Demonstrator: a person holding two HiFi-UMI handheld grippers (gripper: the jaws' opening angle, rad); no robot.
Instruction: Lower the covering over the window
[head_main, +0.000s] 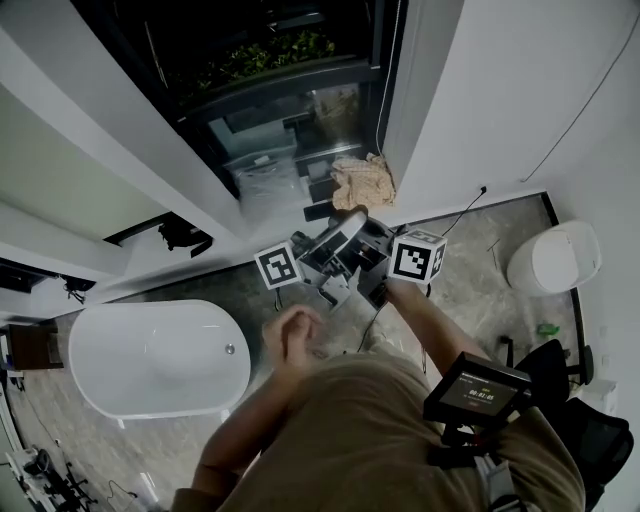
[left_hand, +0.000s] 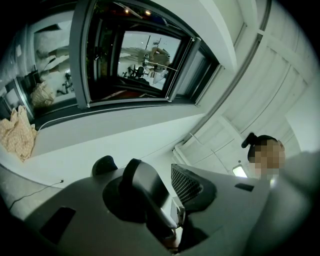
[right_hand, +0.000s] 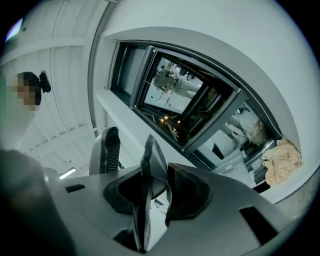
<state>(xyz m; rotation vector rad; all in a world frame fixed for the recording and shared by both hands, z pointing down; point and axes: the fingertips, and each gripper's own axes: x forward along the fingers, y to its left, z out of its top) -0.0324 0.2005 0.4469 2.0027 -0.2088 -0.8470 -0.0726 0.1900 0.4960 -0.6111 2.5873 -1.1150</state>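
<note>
The dark-framed window's (head_main: 290, 100) thin pale cord (head_main: 384, 80) looks light and slack, and is probably best pinched low. The jaws of the left gripper (left_hand: 121, 167) and right gripper (right_hand: 128, 150) stand part-open and empty.

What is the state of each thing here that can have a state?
window: uncovered
left gripper: jaws apart, empty
right gripper: jaws apart, empty
cloth: crumpled
bathtub: empty
toilet: lid down
</note>
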